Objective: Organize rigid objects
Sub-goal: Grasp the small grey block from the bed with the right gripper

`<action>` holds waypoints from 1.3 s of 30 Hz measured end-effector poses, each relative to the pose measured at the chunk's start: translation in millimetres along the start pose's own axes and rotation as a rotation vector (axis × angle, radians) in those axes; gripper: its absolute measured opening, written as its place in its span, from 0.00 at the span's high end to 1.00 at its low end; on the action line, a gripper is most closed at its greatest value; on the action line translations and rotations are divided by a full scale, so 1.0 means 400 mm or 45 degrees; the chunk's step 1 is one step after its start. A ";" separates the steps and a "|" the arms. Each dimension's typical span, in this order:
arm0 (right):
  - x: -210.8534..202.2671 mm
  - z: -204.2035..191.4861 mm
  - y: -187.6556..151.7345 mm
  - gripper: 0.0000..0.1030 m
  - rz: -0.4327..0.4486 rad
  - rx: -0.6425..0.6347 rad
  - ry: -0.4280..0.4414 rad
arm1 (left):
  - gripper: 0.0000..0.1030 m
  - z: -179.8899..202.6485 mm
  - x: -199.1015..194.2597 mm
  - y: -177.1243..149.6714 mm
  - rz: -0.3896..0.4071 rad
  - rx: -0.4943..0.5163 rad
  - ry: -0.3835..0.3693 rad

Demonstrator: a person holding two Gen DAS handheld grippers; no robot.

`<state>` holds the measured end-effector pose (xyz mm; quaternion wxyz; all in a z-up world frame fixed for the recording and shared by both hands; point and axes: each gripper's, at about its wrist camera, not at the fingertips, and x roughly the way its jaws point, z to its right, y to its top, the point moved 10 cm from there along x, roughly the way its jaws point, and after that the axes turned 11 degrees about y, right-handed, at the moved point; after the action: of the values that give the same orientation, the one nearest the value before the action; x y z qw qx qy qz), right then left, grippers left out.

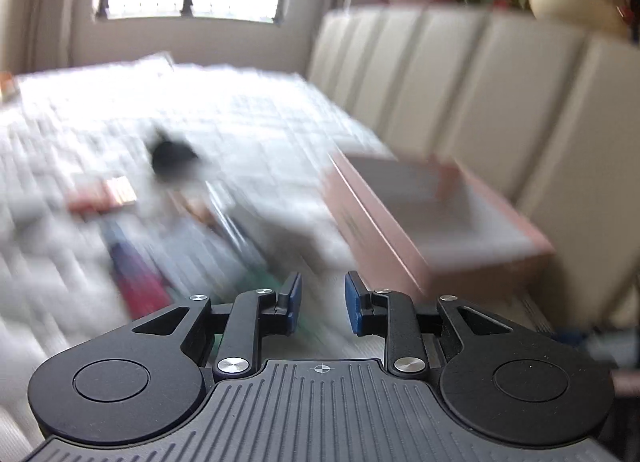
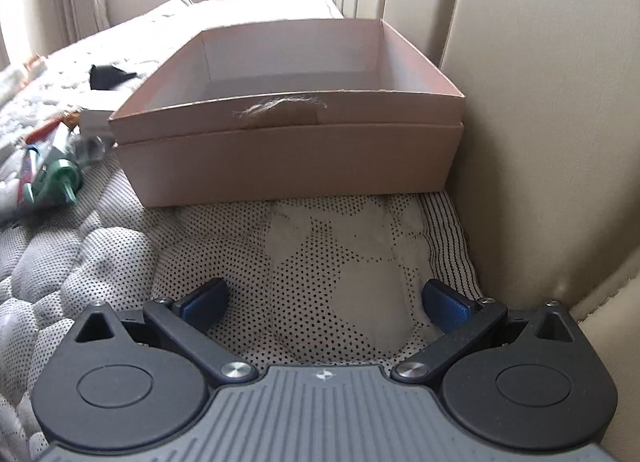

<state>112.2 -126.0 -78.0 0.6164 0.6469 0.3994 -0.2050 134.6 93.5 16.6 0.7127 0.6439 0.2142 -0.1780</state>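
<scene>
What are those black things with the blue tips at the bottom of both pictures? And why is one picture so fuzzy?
Those are grabbers, like big tweezers, and a person holds one in each hand. Each has a little camera looking out along its two fingers, so you get one picture per grabber. The left gripper has its blue fingers a little apart and holds nothing. Its picture is fuzzy, probably because that hand is moving fast. The right gripper is spread wide and holds nothing either. Both look at a bed with a dotted quilt. On it sits an open pink box, right beside a padded headboard. I see nothing inside the box. To its left lies a pile of small things, one with a green cap, waiting to be tidied.
</scene>
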 end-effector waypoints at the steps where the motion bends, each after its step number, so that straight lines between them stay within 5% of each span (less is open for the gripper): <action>1: 0.002 0.000 0.000 0.00 -0.009 -0.001 -0.001 | 0.74 -0.038 0.020 0.052 0.029 0.013 0.022; 5: 0.007 0.002 0.001 0.00 -0.043 0.000 0.024 | 0.74 -0.171 0.145 0.252 0.105 0.061 0.097; 10: 0.007 -0.002 -0.005 0.00 -0.053 -0.032 0.047 | 0.73 -0.261 0.373 0.398 -0.011 0.071 0.113; 15: -0.005 -0.002 -0.018 0.00 0.016 -0.058 0.048 | 0.73 -0.290 0.533 0.318 -0.285 0.197 0.137; 18: -0.008 0.000 -0.019 0.00 0.025 -0.063 0.056 | 0.54 -0.303 0.564 0.269 -0.329 0.337 0.162; 24: -0.005 0.002 -0.017 0.00 0.031 -0.070 0.060 | 0.46 -0.276 0.609 0.201 -0.482 0.355 0.080; 32: -0.007 0.001 -0.019 0.00 0.047 -0.089 0.064 | 0.49 -0.301 0.553 0.230 -0.378 0.220 0.016; 39: -0.051 -0.048 0.012 0.00 0.025 -0.121 0.080 | 0.51 -0.371 0.247 0.188 -0.227 0.015 -0.106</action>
<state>99.5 -112.7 -56.5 0.6356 0.6268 0.4216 -0.1594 246.7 251.3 15.3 0.6985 0.6186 0.2397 -0.2684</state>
